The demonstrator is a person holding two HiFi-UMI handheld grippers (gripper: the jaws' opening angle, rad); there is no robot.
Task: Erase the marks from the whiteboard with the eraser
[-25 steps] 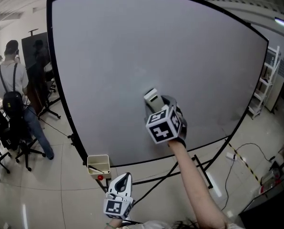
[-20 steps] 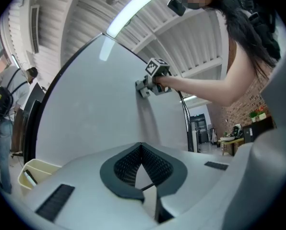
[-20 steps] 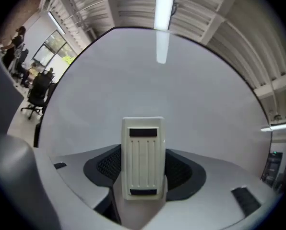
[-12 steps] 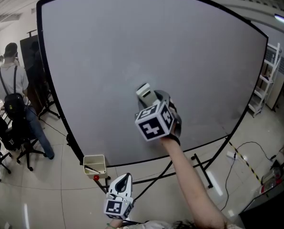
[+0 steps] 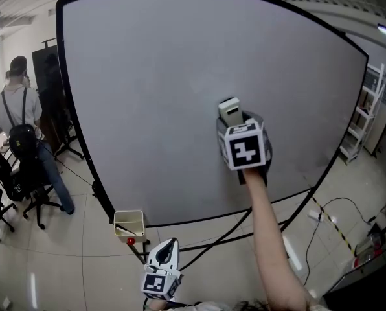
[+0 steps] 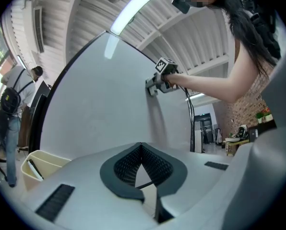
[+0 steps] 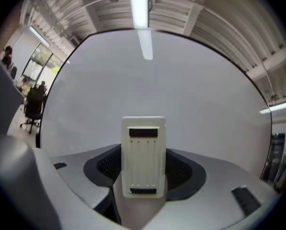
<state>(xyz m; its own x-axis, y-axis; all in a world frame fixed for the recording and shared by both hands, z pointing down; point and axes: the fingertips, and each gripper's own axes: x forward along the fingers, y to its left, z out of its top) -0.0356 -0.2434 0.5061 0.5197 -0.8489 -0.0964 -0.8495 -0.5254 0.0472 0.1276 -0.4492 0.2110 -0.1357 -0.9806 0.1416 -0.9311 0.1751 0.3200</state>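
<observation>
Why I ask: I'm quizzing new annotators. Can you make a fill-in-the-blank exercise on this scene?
1. The right claw is shut on the ____.
2. The left claw holds ____.
3. In the head view, the small bin sits by the whiteboard's lower ____ corner.
Missing words: eraser; nothing; left.

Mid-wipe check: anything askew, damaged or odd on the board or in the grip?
Nothing stands out. The eraser sits straight in the right hand-held gripper, against the whiteboard, which shows no marks I can make out. The left hand-held gripper is shut on nothing, down low.
</observation>
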